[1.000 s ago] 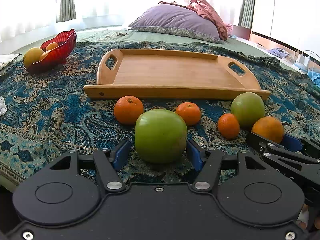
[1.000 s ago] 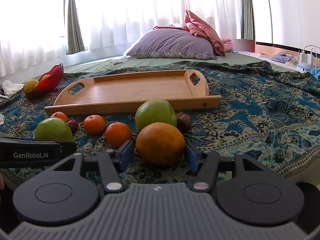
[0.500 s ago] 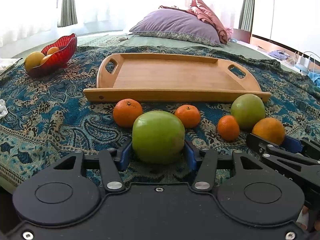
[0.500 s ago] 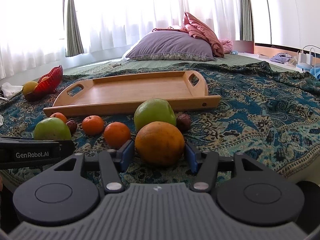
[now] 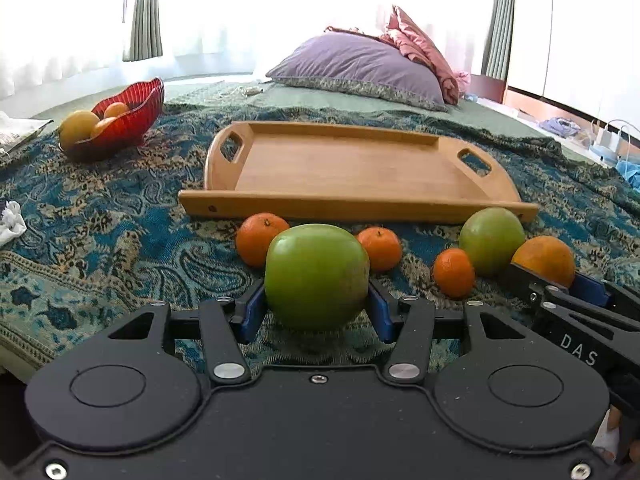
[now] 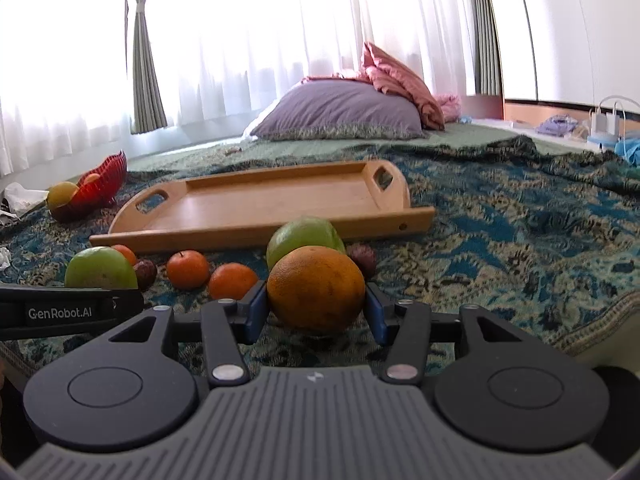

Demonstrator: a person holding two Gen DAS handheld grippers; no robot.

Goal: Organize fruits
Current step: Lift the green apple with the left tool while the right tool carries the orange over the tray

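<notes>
A green apple (image 5: 316,272) sits on the patterned blanket between the blue pads of my left gripper (image 5: 316,310), which is shut on its sides. In the right wrist view a large orange (image 6: 316,286) fills my right gripper (image 6: 316,314); its jaws are closing, and the pads touch the orange on both sides. Behind both fruits lies an empty wooden tray (image 5: 352,204). A second green apple (image 5: 492,240) and three small mandarins (image 5: 260,236) (image 5: 380,248) (image 5: 454,272) lie in front of the tray. Two dark round fruits (image 6: 362,258) (image 6: 144,274) lie among them.
A red bowl (image 5: 132,120) with yellow and orange fruit stands at the far left. A purple pillow (image 5: 360,68) and pink cloth lie beyond the tray. The blanket's edge drops off near right (image 6: 592,332). White crumpled paper (image 5: 10,224) lies at the left.
Both grippers' jaws have narrowed: the left pads now press the green apple, and the right pads have come in against the orange. Neither hand has shifted noticeably.
</notes>
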